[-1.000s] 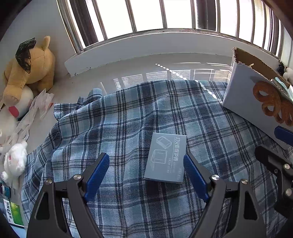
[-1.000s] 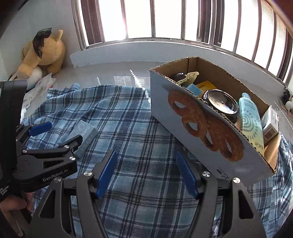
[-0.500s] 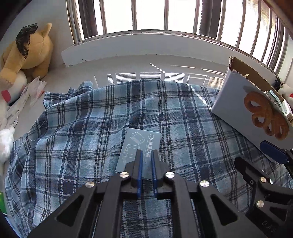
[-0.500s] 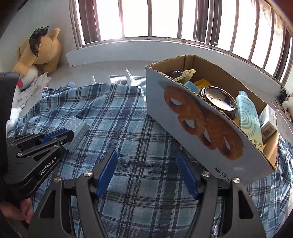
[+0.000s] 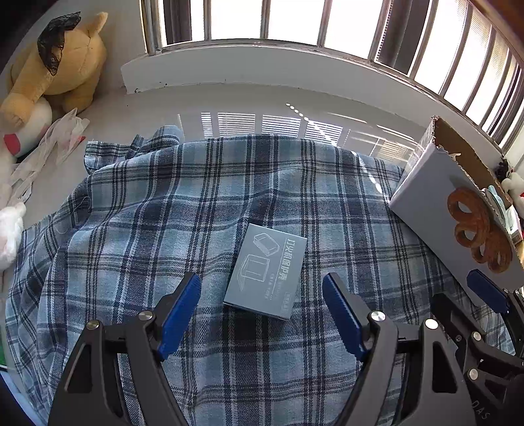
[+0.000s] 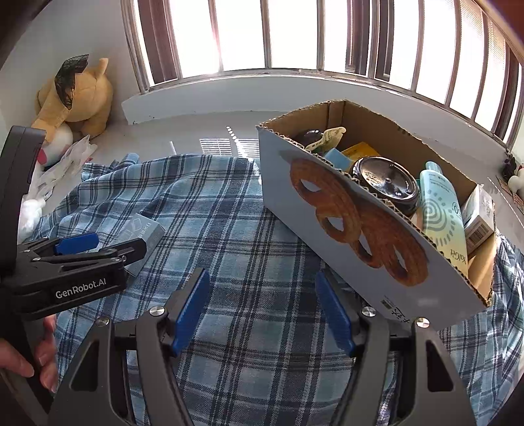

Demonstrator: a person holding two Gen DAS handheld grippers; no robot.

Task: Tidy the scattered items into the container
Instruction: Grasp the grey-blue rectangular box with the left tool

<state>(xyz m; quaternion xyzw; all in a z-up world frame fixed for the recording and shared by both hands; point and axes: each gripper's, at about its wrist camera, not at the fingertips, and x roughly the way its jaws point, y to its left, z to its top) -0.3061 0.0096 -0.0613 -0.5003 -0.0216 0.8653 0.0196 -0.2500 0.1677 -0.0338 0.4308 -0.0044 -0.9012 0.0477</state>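
Note:
A flat grey box (image 5: 268,270) with white line drawings lies on the blue plaid cloth (image 5: 163,229). My left gripper (image 5: 262,311) hovers just short of it, its jaws opening wide; the box's near edge sits between the fingertips, untouched. In the right wrist view the same grey box (image 6: 144,229) peeks out behind the left gripper (image 6: 98,244). My right gripper (image 6: 262,308) stands open over bare cloth, beside the cardboard box (image 6: 360,245) with a pretzel print. That cardboard box (image 5: 458,209) holds a dark lid, a pale green bottle and small cartons.
A yellow plush toy (image 5: 55,72) and white plastic bags (image 5: 49,141) lie at the left on the white sill. Window bars (image 5: 294,19) run along the back. A person's hand (image 6: 29,350) holds the left gripper's handle.
The left gripper's jaws closed fully in front of the grey box, then spread wide again. The left view rolled slightly. The right gripper stayed open and still.

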